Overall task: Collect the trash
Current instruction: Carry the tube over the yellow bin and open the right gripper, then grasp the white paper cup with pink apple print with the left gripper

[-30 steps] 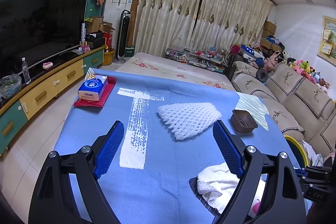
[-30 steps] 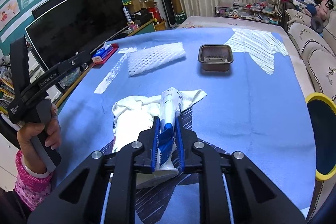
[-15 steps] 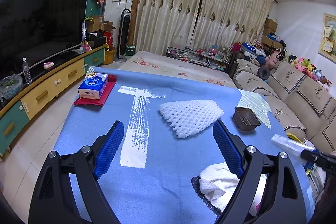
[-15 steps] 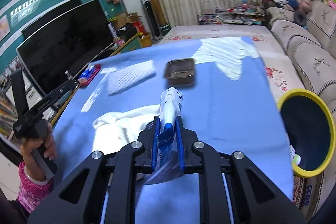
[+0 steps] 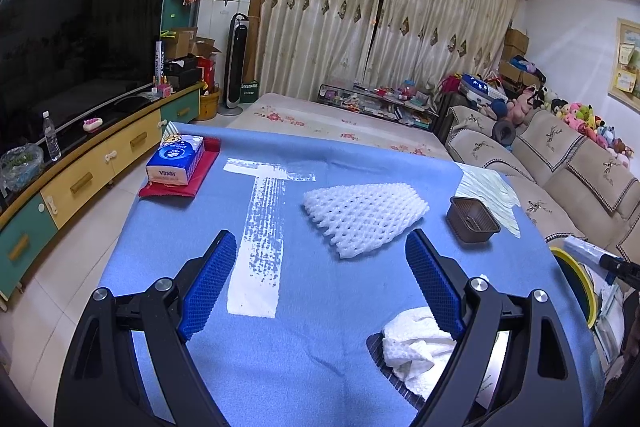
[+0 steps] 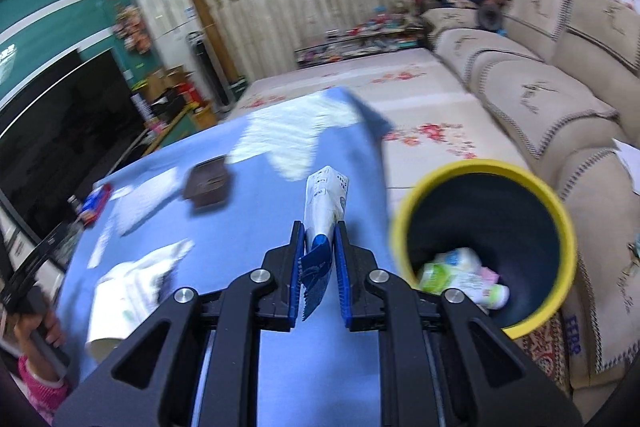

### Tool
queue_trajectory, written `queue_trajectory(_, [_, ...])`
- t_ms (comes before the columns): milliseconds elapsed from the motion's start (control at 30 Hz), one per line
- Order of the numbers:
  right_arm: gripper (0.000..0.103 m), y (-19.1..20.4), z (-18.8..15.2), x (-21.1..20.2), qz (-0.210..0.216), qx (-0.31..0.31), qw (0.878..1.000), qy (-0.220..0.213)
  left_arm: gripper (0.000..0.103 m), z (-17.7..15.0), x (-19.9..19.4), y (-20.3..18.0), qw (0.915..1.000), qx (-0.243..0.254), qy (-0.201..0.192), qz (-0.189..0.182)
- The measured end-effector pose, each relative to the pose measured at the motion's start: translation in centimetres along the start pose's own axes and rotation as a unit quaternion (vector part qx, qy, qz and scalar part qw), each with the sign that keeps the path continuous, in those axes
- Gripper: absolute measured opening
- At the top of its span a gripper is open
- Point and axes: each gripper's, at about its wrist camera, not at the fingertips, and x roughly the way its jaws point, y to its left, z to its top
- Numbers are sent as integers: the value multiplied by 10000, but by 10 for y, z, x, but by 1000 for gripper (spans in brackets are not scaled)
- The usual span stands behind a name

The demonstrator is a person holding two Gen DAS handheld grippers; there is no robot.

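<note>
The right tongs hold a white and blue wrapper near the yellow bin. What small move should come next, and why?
Probably carry the right tongs a little further right, until the wrapper hangs over the mouth of the yellow bin, and only then open. The wrapper is clamped between the blue pads and appears to be over the blue table, left of the bin's rim. Trash already lies in the bin.

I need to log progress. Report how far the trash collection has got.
Done: some packaging already lies in the yellow-rimmed bin. In hand: the right gripper is shut on a white and blue wrapper, not yet over the bin. Left: foam net, brown tray and crumpled tissue; the left gripper is open.
</note>
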Motion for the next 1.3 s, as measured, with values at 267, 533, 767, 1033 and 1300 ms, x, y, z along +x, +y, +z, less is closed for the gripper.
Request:
queue_trajectory(267, [15, -66, 5, 35, -867, 378, 9953, 202, 85, -1, 4, -3, 9999, 79, 86, 23])
queue_trajectory(533, [19, -105, 1, 73, -1550, 531, 9855, 449, 86, -3, 9, -4, 9997, 135, 182, 34])
queue_trajectory(767, [29, -119, -3, 82, -1706, 656, 9819, 498, 85, -3, 10, -9, 9992, 229, 270, -198])
queue_trajectory(1033, [31, -110, -6, 68, -1584, 582, 9850, 353, 85, -9, -4, -43, 9815, 692, 625, -1673])
queue_trajectory(1300, [36, -104, -4, 39, -1472, 513, 9877, 88, 85, -30, -9, -82, 9457, 1401, 1228, -2664])
